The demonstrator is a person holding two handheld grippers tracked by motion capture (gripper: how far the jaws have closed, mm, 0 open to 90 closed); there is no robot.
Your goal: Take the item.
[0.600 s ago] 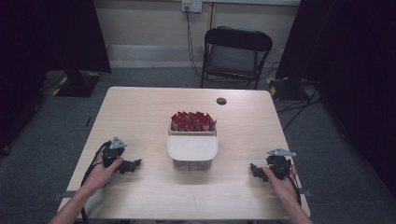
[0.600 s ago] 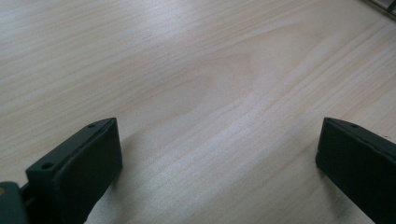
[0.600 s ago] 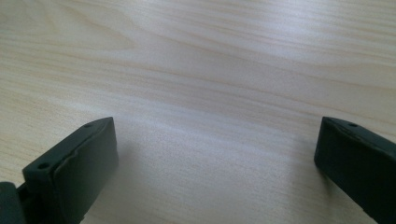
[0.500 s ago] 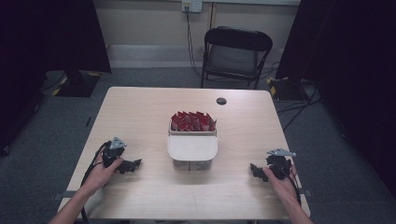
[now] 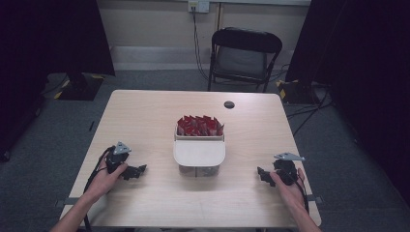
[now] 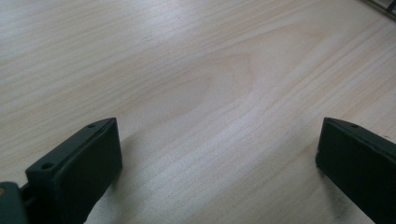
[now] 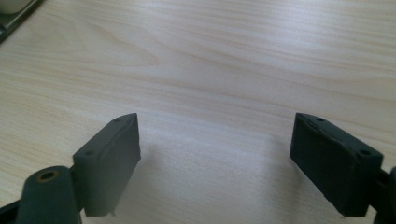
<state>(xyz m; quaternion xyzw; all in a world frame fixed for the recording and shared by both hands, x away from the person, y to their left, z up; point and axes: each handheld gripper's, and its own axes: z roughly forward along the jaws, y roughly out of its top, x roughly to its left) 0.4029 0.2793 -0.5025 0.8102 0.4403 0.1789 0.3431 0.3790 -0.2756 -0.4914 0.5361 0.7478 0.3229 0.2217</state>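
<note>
Surface [image 5: 154,121]: a pale wooden table seen from above, with dark grey floor around it.
Chair [image 5: 245,57]: a black folding chair stands on the floor beyond the far edge of the surface, a little right of centre.
Box [image 5: 199,156]: a clear container sits at the middle of the surface, between the two grippers and well apart from both. Its near half is covered by a white lid; its far half is uncovered.
Packets [image 5: 198,125]: red packets stand packed together in the uncovered far half of the box.
Left hand [image 5: 107,178]: comes in from the near edge on the left and holds the left gripper low on the surface.
Right hand [image 5: 288,186]: comes in from the near edge on the right and holds the right gripper low on the surface.
Left gripper [image 5: 139,169]: lies near the left near corner and points right, toward the box. In the left gripper view [image 6: 212,163] its two black jaws stand wide apart with bare wood between them; it has hold of nothing.
Right gripper [image 5: 261,172]: lies near the right near corner and points left, toward the box. In the right gripper view [image 7: 215,158] its jaws are spread wide over bare wood; it has hold of nothing.
Disc [image 5: 229,104]: a small dark round thing lies near the far edge of the surface, beyond the box and to its right.
</note>
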